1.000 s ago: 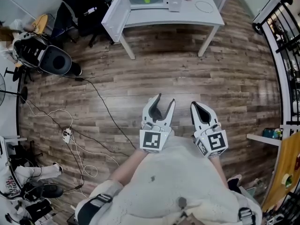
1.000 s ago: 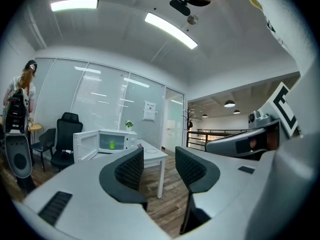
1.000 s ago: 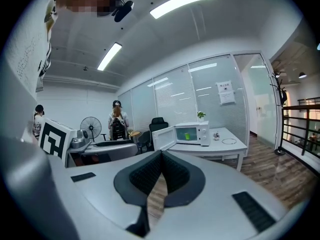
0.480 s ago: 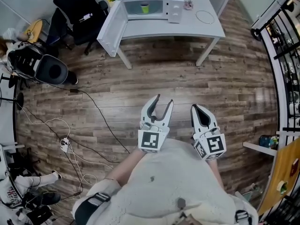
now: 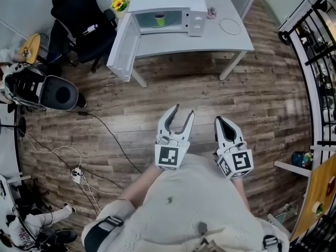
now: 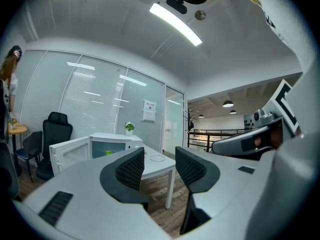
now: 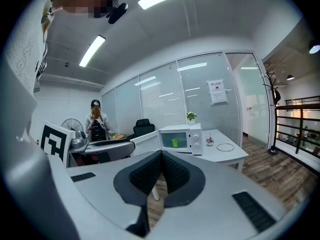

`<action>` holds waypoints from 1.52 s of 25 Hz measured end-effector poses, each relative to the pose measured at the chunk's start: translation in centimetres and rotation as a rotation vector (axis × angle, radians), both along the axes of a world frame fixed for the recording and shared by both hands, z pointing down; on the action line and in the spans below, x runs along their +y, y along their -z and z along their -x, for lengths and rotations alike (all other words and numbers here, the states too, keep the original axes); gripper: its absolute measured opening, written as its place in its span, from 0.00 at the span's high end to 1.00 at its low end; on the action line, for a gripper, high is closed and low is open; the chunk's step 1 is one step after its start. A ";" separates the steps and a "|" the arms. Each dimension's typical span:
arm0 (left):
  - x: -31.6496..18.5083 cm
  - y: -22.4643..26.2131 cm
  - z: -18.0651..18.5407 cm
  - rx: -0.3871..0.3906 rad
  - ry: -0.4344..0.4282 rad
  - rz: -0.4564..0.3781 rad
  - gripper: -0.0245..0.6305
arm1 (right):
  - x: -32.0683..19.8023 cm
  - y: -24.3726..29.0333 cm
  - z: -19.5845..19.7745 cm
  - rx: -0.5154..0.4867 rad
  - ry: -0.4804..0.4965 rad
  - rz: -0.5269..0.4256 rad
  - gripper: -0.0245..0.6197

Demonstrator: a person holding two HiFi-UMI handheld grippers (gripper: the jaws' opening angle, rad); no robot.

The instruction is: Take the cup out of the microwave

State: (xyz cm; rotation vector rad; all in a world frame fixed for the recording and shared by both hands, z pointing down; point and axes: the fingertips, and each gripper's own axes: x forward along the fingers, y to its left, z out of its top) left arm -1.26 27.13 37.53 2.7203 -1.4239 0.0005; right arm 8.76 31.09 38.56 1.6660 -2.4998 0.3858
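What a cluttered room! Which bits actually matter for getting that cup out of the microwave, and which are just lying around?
Part of the job:
green cup
open microwave
white table under it
left hand-held gripper, open
right hand-held gripper, shut

Just lying about:
black office chair
yellow flowers
floor cables

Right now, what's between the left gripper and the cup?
From the left gripper to the green cup: bare wood floor, then the white table's front edge. Head view shows it.
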 end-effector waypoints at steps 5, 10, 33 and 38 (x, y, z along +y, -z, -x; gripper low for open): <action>-6.0 -0.1 3.1 -0.008 0.007 -0.001 0.67 | -6.1 0.2 2.9 0.008 -0.003 -0.011 0.95; -11.4 -0.5 6.5 -0.003 0.030 -0.009 0.66 | -11.5 -0.1 6.1 0.019 0.020 -0.022 0.95; -20.5 -3.4 14.3 -0.023 0.159 0.053 0.64 | -22.2 -1.8 12.6 0.020 0.125 0.002 0.95; -22.9 -3.9 14.9 -0.027 0.212 0.064 0.64 | -25.7 -2.0 13.2 0.009 0.180 -0.002 0.95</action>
